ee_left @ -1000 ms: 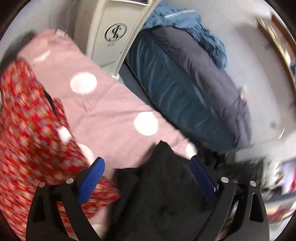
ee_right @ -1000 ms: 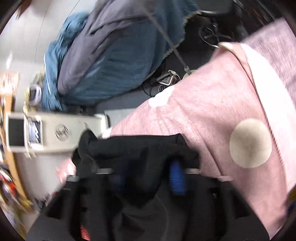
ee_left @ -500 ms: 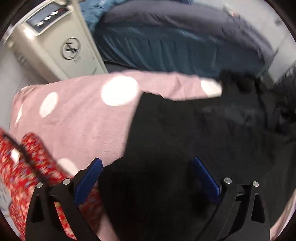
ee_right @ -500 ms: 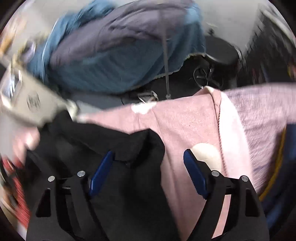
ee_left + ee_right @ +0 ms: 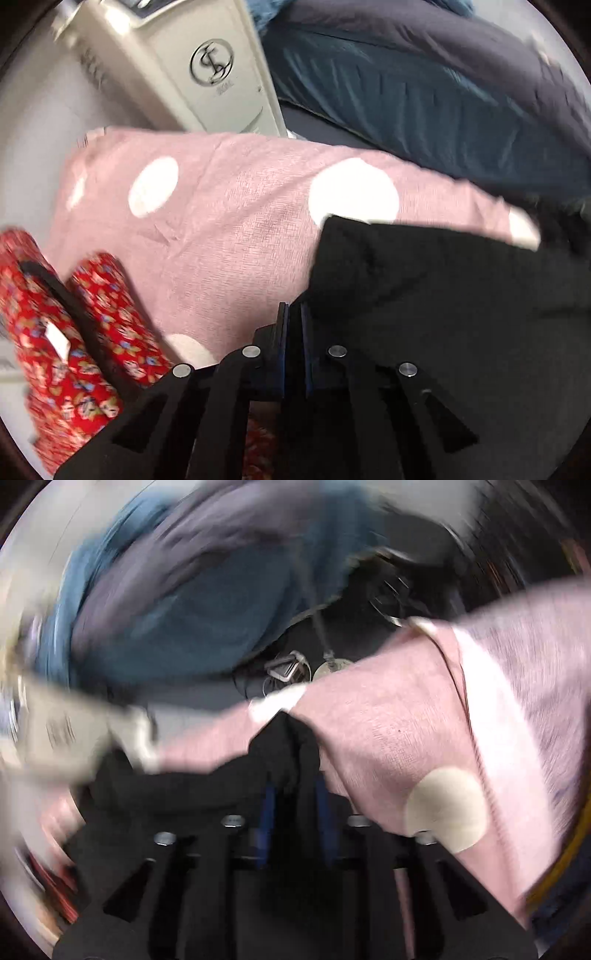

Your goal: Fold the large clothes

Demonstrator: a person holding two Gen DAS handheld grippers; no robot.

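Black fabric garment [image 5: 443,314] now sits pinched in my left gripper [image 5: 293,314], jaws just snapped narrow on its edge, while my right gripper [image 5: 293,794] has been closing around a bunched corner, so I judge folding can start.

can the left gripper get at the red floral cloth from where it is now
Probably not yet: the left gripper is shut on the black garment's edge. The red floral cloth lies uncovered just beside it on the pink spread.
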